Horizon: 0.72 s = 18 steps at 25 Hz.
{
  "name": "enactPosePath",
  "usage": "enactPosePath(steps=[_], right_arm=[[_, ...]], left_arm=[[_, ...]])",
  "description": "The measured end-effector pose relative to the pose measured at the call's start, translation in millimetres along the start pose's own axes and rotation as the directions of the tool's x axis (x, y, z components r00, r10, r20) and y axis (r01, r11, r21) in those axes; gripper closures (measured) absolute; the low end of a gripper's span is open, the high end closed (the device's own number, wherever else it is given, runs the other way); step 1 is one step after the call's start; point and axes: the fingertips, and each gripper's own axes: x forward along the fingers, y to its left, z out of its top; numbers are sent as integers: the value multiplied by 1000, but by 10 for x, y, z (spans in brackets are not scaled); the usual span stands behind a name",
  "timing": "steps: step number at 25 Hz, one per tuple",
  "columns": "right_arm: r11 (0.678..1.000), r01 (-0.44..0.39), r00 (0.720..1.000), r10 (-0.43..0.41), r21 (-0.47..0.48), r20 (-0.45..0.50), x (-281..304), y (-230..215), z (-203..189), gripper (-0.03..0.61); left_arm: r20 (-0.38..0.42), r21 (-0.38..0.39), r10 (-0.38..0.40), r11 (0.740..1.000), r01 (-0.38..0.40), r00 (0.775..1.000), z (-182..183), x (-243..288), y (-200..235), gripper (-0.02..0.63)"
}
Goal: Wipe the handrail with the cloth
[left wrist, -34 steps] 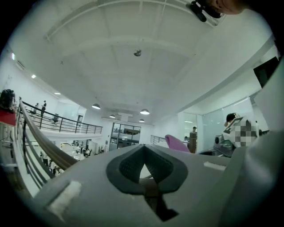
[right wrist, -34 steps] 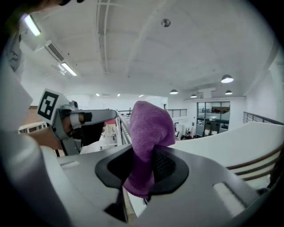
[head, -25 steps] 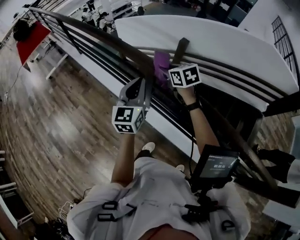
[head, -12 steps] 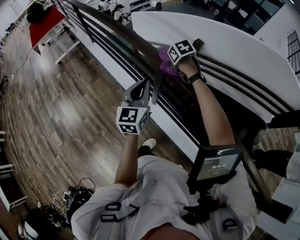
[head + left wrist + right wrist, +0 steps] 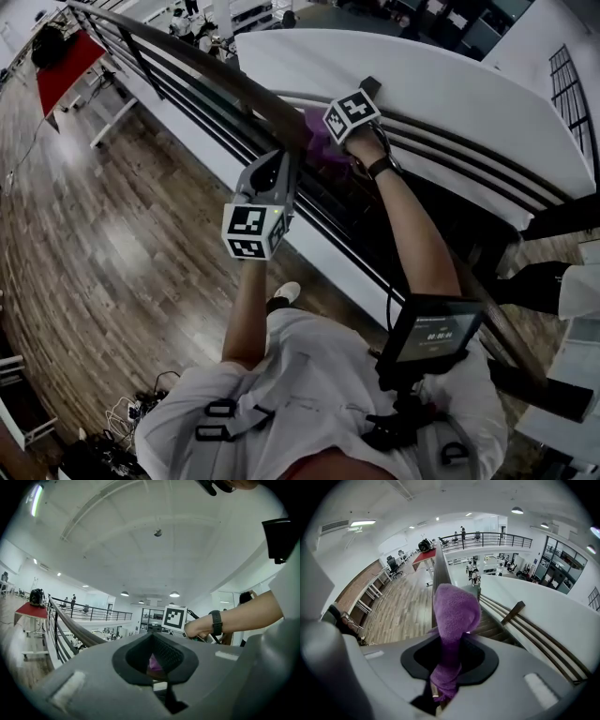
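Note:
The dark brown handrail (image 5: 211, 70) runs from the upper left down to the right; it also shows as the handrail (image 5: 440, 571) and the handrail (image 5: 75, 629). My right gripper (image 5: 328, 139) points steeply down at it and is shut on the purple cloth (image 5: 317, 142). The cloth (image 5: 454, 611) stands out of the right gripper (image 5: 449, 641) in a bunch, right over the rail's top; I cannot tell if it touches. The left gripper (image 5: 279, 164) is held level just left of the rail, shut and empty. Past the left gripper (image 5: 153, 644) a bit of the cloth (image 5: 153, 662) shows.
Thin dark bars (image 5: 187, 108) run under the rail. Beyond it are a curved white wall (image 5: 450, 84) and stairs (image 5: 497, 630), with a brown post (image 5: 513, 612). A wooden floor (image 5: 103, 234) lies far below on the left. A small screen (image 5: 433, 333) hangs at the person's chest.
The right gripper has tipped further down and sunk toward the handrail with the cloth in it. The left gripper has stayed where it was.

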Motion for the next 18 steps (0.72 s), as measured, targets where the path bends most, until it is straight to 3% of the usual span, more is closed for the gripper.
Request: enactPosePath(steps=[7,18], right_arm=[[1000,-7,1000,7,25,20,-223,-152,-328,488],[998,-1,998,-2,59,58,-541,-202,-938,488]], left_arm=[[4,64,-83,995,82,997,67,254,-479,614],[-68,117,-186,974,193,980,-117,308,-1061,614]])
